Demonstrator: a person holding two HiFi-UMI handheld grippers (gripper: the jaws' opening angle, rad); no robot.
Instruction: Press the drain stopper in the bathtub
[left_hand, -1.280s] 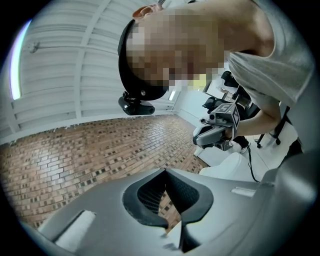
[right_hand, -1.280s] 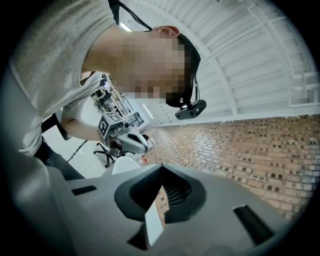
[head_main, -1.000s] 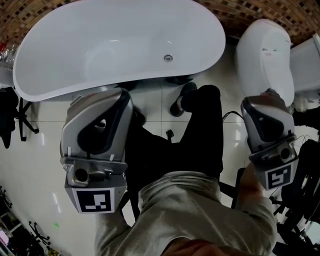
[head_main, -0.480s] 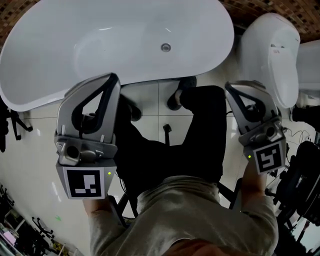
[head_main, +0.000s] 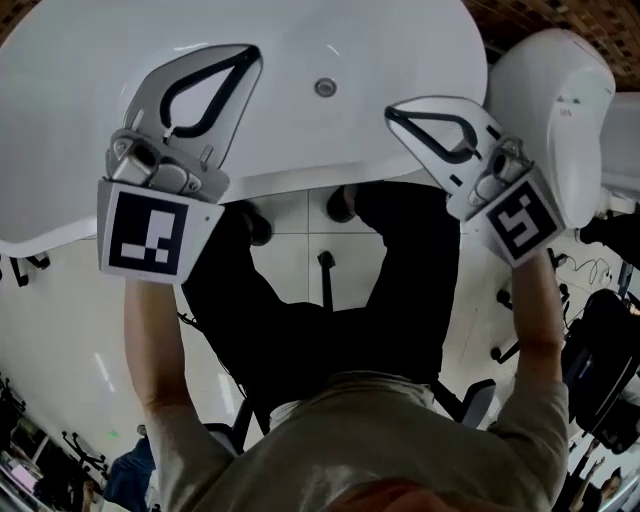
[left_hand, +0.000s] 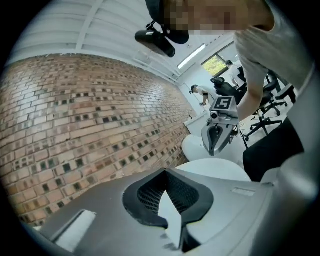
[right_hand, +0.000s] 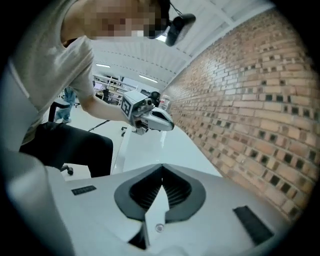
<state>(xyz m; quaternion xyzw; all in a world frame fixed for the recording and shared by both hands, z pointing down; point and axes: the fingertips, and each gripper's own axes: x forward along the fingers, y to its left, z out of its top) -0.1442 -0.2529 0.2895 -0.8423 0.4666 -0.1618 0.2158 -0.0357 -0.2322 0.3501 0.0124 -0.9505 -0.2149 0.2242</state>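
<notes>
While the person's dark-clad legs (head_main: 300, 310) fill the foreground, both forearms reach forward over the bathtub (head_main: 90, 110). This posture is judged to be the approach to the press, not the press itself.

Left tongs (head_main: 249, 55): tips brought together with nothing between them, held above the tub's inner slope.

Right tongs (head_main: 394, 109): likewise closed and empty, held over the near rim, tip pointing toward the middle of the basin. Closed tips give one blunt end, which probably suits pushing down on a button.

Drain stopper (head_main: 325, 87): a small round disc on the tub floor, between the two tips and touched by neither. It is too small to tell whether it sits raised or sunk. Neither gripper view shows it. Each looks across the tub at the other tongs and along the brick wall (left_hand: 75, 110).

Cut off or covered: the tub's left end and far rim run out of frame, and the bodies of the tongs cover parts of the near rim. The toilet (head_main: 560, 90), beside the tub at right, is partly masked by the right marker cube (head_main: 518, 223).
</notes>
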